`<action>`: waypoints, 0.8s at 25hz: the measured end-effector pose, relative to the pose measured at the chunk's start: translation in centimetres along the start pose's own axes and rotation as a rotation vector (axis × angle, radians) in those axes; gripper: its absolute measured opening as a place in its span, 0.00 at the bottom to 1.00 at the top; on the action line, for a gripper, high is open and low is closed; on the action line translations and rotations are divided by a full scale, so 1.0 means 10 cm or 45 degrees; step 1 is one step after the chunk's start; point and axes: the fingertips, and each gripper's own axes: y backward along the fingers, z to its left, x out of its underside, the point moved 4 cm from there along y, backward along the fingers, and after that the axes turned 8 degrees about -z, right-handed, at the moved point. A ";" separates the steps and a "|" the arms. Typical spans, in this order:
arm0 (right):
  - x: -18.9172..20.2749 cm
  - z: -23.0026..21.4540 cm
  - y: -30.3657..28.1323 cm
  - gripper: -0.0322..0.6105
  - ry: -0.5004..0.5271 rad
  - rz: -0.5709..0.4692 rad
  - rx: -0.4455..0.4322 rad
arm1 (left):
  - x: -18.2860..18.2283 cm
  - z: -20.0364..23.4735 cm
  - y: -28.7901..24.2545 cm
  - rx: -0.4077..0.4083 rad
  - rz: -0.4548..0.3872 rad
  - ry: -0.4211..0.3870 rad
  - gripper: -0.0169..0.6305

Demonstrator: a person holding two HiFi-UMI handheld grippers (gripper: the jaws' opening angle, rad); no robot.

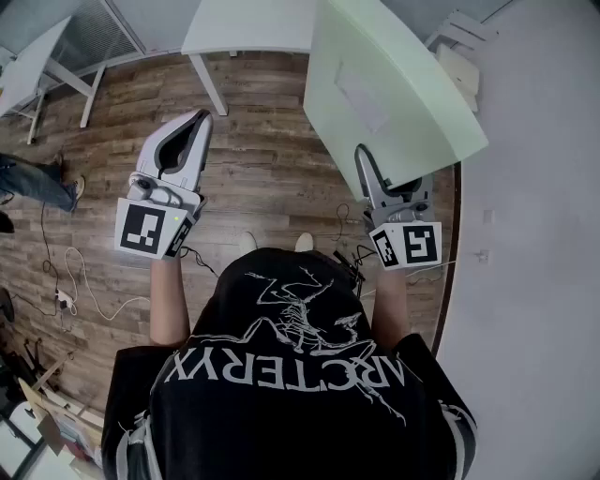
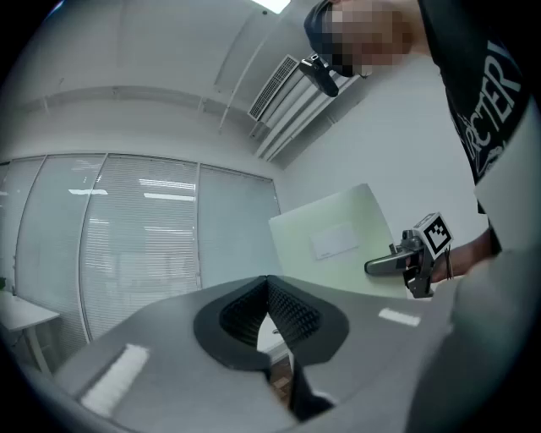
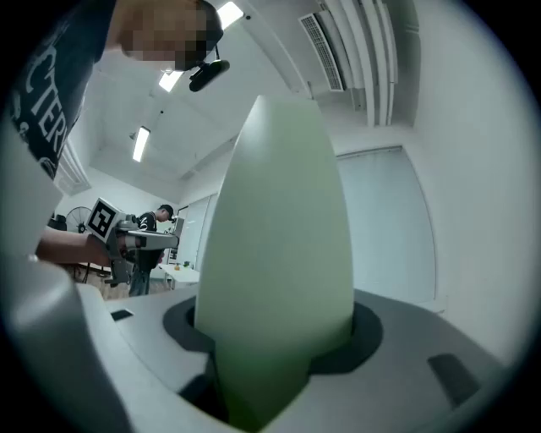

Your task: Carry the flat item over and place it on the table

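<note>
Over the plank floor, carrier standing, one gripper in each hand, two in all. Right gripper: jaws clamped on the lower edge of the flat item, a pale green board with one paler rectangular label on its face. The right gripper view shows the board filling the gap between the jaws, pressed on both sides, and rising straight away from them. One board only. It is held up in the air, tilted, its far end reaching towards the white desk ahead; whether it touches the desk I cannot tell. Left gripper: jaws brought together at the tips, ribbed pads meeting, nothing held, only a sliver of floor showing through the gap lower down. It is held level with the right one and well apart from the board. Each gripper carries one marker cube, so two cubes. A second white desk stands at the far left. Loose cables lie on the floor to the left, near another person's leg.
</note>
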 end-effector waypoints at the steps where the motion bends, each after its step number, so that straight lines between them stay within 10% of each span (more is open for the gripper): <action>1: 0.00 -0.01 0.00 0.48 -0.001 0.001 0.002 | 0.02 0.00 0.01 0.000 0.023 -0.007 0.04; 20: 0.09 -0.31 0.10 0.48 -0.090 -0.016 0.030 | 0.16 -0.18 -0.17 -0.006 0.055 -0.001 0.04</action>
